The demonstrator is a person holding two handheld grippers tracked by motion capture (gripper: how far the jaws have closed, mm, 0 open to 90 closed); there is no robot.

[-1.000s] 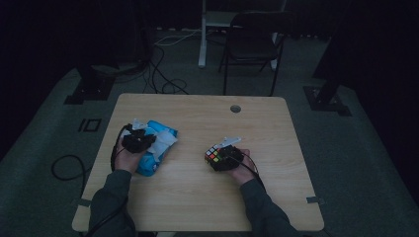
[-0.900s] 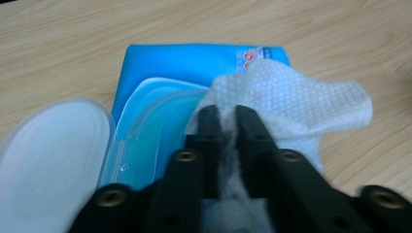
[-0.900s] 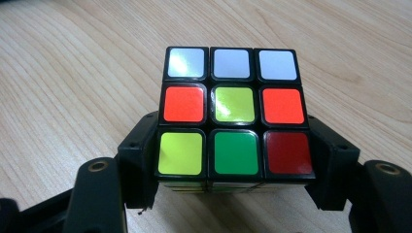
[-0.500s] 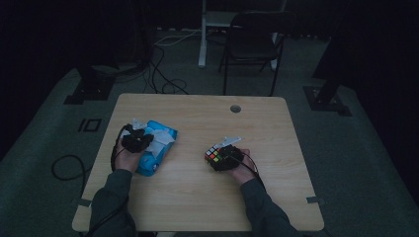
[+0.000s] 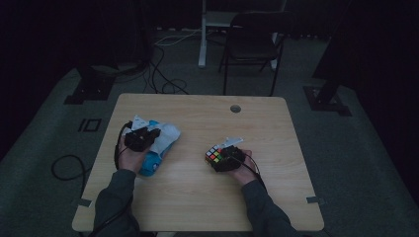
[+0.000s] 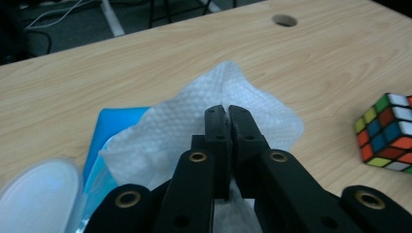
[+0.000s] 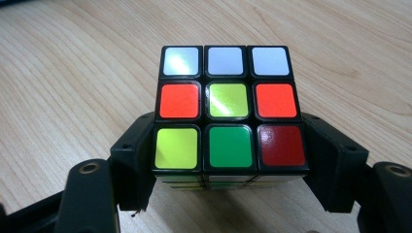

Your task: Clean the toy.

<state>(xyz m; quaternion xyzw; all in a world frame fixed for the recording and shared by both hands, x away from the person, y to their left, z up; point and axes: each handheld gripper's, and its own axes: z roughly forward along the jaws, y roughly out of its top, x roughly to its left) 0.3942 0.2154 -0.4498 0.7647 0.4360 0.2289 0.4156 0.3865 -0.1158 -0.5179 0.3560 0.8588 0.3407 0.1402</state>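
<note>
A blue wipes pack (image 5: 149, 163) (image 6: 114, 121) lies at the table's left, its round lid (image 6: 34, 194) flipped back. A white wipe (image 6: 194, 107) (image 5: 167, 133) rises from the pack, and my left gripper (image 5: 152, 133) (image 6: 227, 109) is shut on it. At the right a scrambled puzzle cube (image 5: 214, 155) (image 7: 228, 92) (image 6: 386, 131) rests on the wood. My right gripper (image 5: 221, 159) (image 7: 228, 121) has just been opening. Its jaws flank the cube's near row with the cube between them, and the pads look just off its sides.
The wooden table (image 5: 197, 197) has a round cable hole (image 5: 235, 108) (image 6: 285, 20) near its far edge. A dark chair (image 5: 252, 44) stands beyond the table. Cables (image 5: 163, 79) lie on the floor at the back left.
My left hand has risen a little with the wipe pinched in its jaws. The right hand and the cube stay where they were.
</note>
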